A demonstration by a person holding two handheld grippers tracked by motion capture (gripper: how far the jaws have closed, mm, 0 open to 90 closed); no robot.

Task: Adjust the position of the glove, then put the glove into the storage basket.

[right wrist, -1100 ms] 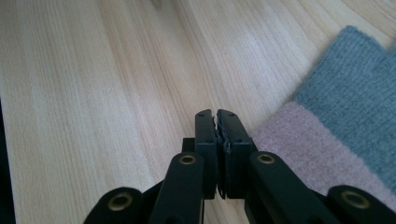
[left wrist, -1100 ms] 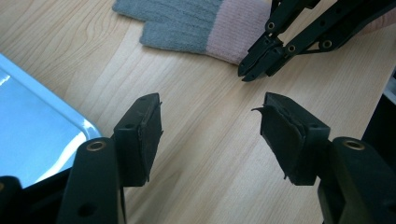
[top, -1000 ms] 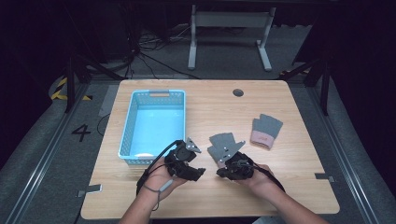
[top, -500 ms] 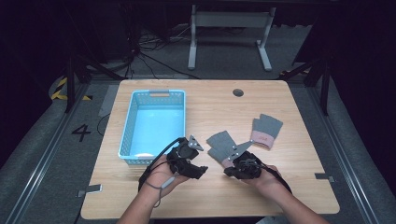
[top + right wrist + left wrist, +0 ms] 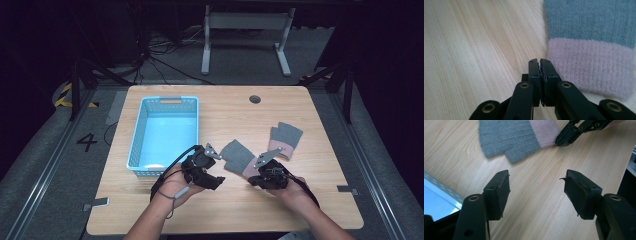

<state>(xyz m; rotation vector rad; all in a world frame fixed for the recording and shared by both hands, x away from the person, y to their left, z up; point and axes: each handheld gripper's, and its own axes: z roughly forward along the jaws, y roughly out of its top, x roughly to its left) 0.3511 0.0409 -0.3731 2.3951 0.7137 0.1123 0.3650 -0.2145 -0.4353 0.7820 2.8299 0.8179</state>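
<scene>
On the wooden bench (image 5: pixel 225 210), a grey knitted glove with a pink cuff (image 5: pixel 239 159) lies between the two tongs. The right tongs (image 5: pixel 540 65) are closed and empty beside the cuff. The left tongs (image 5: pixel 536 187) gape open, holding nothing.

Two grey gloves (image 5: pixel 236 155) with pink cuffs, a light-blue basket (image 5: pixel 142 131), pale wood-grain table (image 5: pixel 310 200).
</scene>
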